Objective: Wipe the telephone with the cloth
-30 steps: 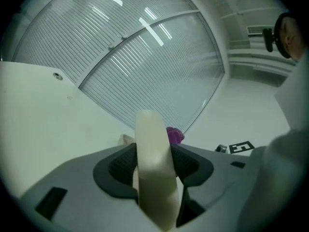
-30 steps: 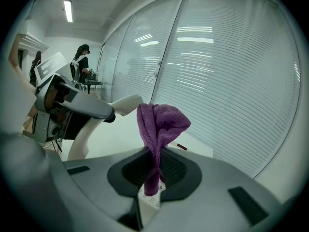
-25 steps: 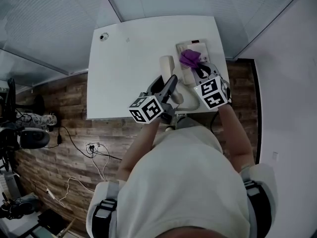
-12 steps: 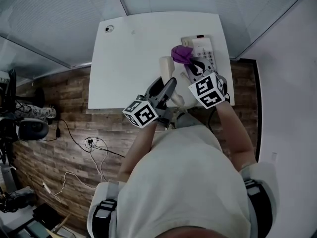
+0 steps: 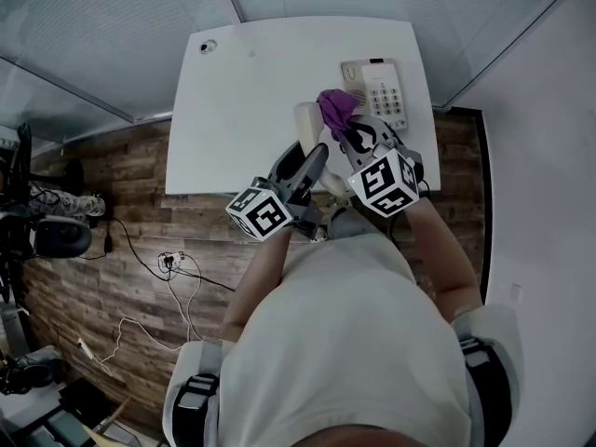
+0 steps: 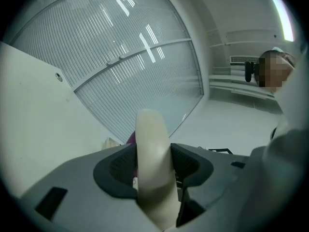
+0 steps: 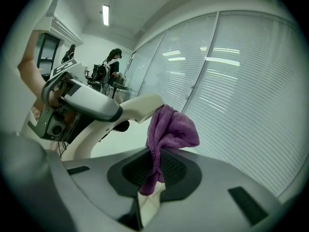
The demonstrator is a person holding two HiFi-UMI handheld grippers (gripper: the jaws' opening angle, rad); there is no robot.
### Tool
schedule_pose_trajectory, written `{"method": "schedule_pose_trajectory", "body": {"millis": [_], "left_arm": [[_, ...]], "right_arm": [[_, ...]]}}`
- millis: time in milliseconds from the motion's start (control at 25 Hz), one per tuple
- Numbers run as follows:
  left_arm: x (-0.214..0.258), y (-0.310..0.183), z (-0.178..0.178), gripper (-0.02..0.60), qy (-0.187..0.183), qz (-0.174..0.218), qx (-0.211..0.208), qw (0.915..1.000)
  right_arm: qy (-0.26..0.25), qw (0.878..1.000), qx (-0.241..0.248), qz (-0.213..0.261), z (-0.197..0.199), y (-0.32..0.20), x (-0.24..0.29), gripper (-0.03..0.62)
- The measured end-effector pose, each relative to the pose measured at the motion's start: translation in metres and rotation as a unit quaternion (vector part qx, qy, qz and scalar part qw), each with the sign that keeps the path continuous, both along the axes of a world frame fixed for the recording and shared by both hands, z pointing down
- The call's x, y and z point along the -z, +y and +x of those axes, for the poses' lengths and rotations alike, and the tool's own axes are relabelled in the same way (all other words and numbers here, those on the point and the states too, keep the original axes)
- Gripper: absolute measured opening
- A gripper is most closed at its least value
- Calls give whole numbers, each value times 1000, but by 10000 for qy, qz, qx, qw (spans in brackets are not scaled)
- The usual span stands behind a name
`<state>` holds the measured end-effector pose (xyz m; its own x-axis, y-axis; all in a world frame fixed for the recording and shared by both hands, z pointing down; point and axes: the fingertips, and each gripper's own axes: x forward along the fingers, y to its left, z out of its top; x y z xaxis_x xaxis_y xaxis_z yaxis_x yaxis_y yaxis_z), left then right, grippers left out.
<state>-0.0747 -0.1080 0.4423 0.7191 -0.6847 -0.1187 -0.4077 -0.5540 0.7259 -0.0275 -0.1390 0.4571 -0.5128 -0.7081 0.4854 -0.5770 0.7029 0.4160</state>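
Note:
The cream telephone base [image 5: 377,91] lies at the far right of the white table [image 5: 251,110], its keypad uncovered. My left gripper [image 5: 312,155] is shut on the cream handset [image 5: 310,124] and holds it off the base, above the table's near edge. In the left gripper view the handset [image 6: 152,153] fills the gap between the pads of the left gripper [image 6: 153,164]. My right gripper [image 5: 350,134] is shut on the purple cloth [image 5: 335,108], which touches the handset's far end. In the right gripper view the cloth [image 7: 171,129] hangs from the right gripper [image 7: 152,170] against the handset [image 7: 140,105].
A small round fitting [image 5: 207,47] sits in the table's far left corner. Glass partitions with blinds [image 5: 112,45] stand behind the table. Cables [image 5: 168,268] lie on the wooden floor to the left. People [image 7: 115,62] stand far off in the right gripper view.
The cloth has come off the telephone base and moved left to the handset's end, leaving the keypad bare. Both grippers have shifted a little; the left still holds the handset.

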Motion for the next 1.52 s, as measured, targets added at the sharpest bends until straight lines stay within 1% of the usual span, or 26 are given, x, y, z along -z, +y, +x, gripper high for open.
{"method": "schedule_pose_trajectory", "body": {"millis": [280, 440, 600, 800, 960, 1120, 1360, 1520], "left_arm": [[8, 11, -4, 232, 96, 71, 29, 9999], [9, 12, -11, 232, 116, 85, 81, 9999], [10, 10, -15, 232, 118, 89, 123, 9998], [9, 9, -20, 232, 140, 90, 173, 9997], [10, 9, -23, 232, 151, 88, 199, 9996], [10, 9, -22, 232, 165, 102, 225, 9996], [11, 5, -27, 232, 155, 122, 325, 9993], [11, 2, -34, 232, 166, 108, 424, 9989]], "right_arm": [[202, 9991, 293, 228, -11, 25, -2, 46], [302, 9974, 607, 246, -20, 38, -7, 46], [401, 9948, 894, 264, -27, 46, -10, 46], [568, 9913, 1140, 321, -31, 55, -13, 46], [825, 9863, 1364, 429, -35, 63, -16, 46], [1021, 9821, 1520, 444, -35, 68, -22, 46], [1100, 9781, 1719, 399, -35, 76, -31, 46], [1176, 9750, 1813, 513, -35, 79, -31, 46]]}}
